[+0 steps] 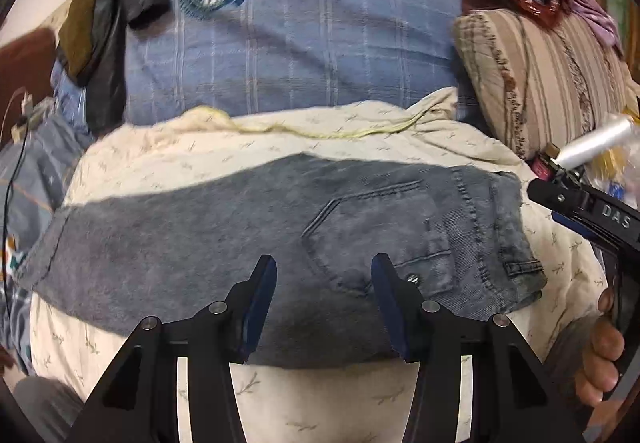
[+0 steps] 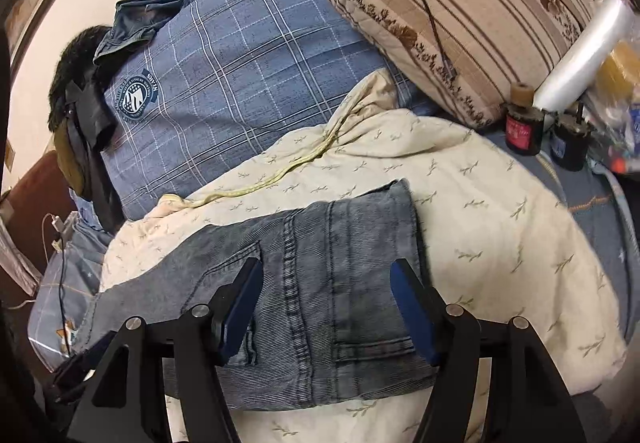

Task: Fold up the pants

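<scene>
Grey-blue jeans lie folded lengthwise across a cream leaf-print quilt, with the waistband and back pocket at the right end. My left gripper hovers open over the seat of the jeans, and nothing sits between its blue pads. In the right wrist view the jeans show their waistband end. My right gripper stands open above that end without pressing on the cloth. At the right edge of the left wrist view a hand holds the right gripper's black body.
A blue plaid pillow lies behind the cream quilt, with dark clothes heaped at its left. A striped beige cushion, a plastic roll and small jars crowd the back right. A cable hangs at the left.
</scene>
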Demonstrator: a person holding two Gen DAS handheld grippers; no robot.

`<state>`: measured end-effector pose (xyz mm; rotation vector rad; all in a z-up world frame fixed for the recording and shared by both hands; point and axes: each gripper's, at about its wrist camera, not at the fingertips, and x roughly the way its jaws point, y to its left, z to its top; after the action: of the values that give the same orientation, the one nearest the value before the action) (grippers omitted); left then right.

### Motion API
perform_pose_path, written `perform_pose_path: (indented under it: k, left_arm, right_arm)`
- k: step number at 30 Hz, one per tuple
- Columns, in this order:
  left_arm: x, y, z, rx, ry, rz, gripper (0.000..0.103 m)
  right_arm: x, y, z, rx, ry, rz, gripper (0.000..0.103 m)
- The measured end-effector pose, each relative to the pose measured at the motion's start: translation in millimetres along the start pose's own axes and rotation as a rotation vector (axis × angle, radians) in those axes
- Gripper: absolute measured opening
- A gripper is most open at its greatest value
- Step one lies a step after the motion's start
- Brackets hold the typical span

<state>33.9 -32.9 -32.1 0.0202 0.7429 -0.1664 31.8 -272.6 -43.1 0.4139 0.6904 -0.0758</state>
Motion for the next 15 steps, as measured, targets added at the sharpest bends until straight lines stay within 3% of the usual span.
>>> perform_pose_path:
  k: [3, 11, 15]
  left_arm:
    - [2, -18, 1, 0.066, 0.005, -0.045, 0.05]
    - [26, -72, 1, 0.227, 0.152, -0.22, 0.05]
    - [32, -97, -1, 0.343, 0.159, -0.238, 0.05]
  right_arm:
    - [-10, -20, 10, 0.044, -0.024, 0.022, 0.067]
    - [-15, -54, 16, 0.123, -0.024, 0.007, 0.068]
    - [-16, -57, 17, 0.103, -0.031, -0.02, 0.068]
